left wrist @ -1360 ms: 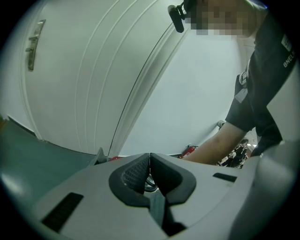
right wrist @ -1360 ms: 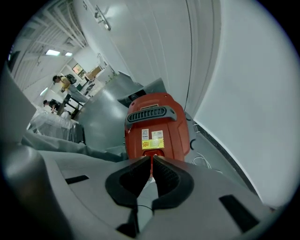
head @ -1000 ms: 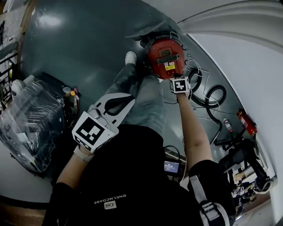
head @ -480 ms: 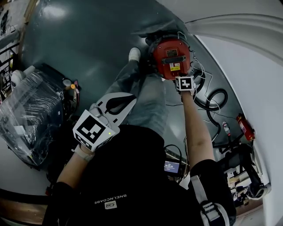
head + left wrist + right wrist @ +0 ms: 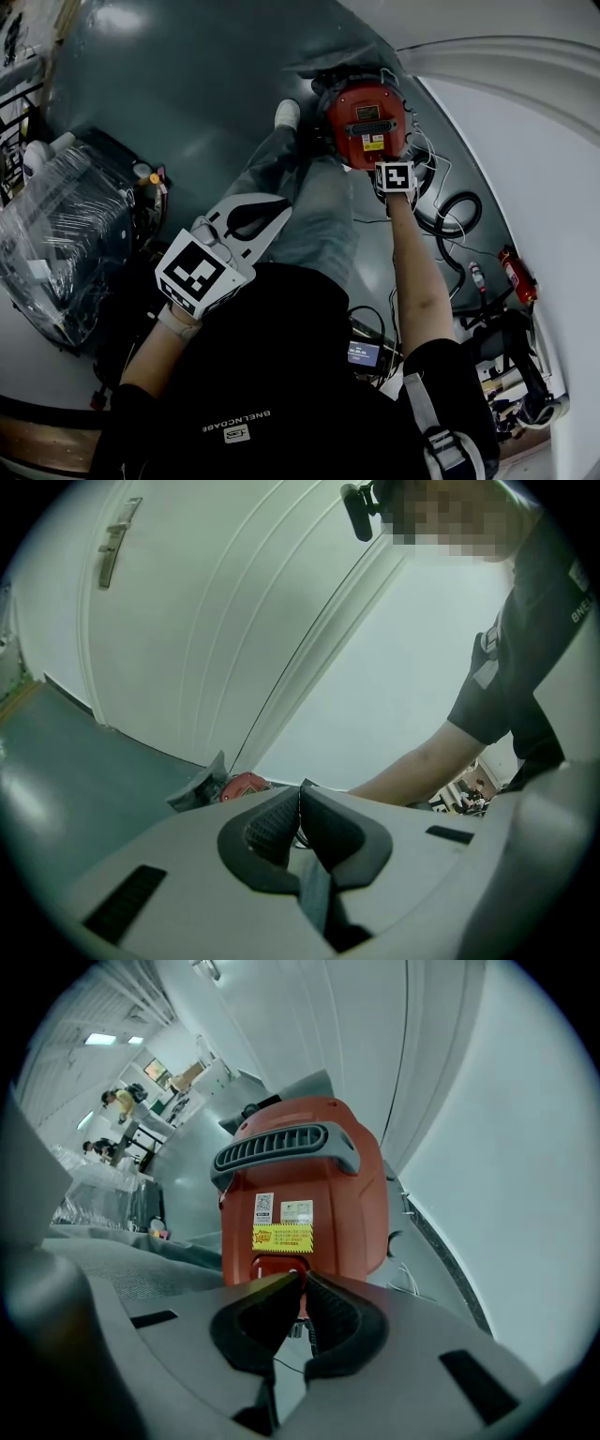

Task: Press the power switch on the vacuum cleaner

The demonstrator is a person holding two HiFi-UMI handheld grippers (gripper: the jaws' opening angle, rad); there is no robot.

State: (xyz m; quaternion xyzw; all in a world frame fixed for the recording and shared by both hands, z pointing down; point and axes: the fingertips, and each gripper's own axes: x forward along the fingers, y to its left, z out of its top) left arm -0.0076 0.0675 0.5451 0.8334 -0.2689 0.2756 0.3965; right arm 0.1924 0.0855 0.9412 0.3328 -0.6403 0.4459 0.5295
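Two claws show, each with its jaws closed together and nothing gripped. The right claw [image 5: 301,1279] reaches down at arm's length to the red vacuum cleaner [image 5: 302,1185], which stands on the grey-green floor [image 5: 187,84] close to the white wall [image 5: 506,1147]. In the right gripper view its meeting tips sit against the lower front of the red body, directly below the yellow label [image 5: 281,1237], where a small recessed panel [image 5: 262,1267] shows at the left of the tips. The claw covers most of that panel, so I cannot tell whether the tips are actually touching the power switch. A black ribbed handle [image 5: 281,1147] runs across the top of the vacuum cleaner.

From the head view the right claw [image 5: 388,169] lies at the near edge of the vacuum cleaner [image 5: 366,117], with a black hose [image 5: 454,214] coiled on the floor just to its right. A red fire extinguisher [image 5: 515,272] lies farther right, well apart.

The left claw [image 5: 279,202] is held up near the person's body, over a jeans-clad leg [image 5: 314,211], well apart from the vacuum cleaner. In its own view the left claw [image 5: 300,797] points toward the wall, with a sliver of the red vacuum cleaner [image 5: 244,784] beyond it. A plastic-wrapped bundle [image 5: 56,244] sits at the far left.
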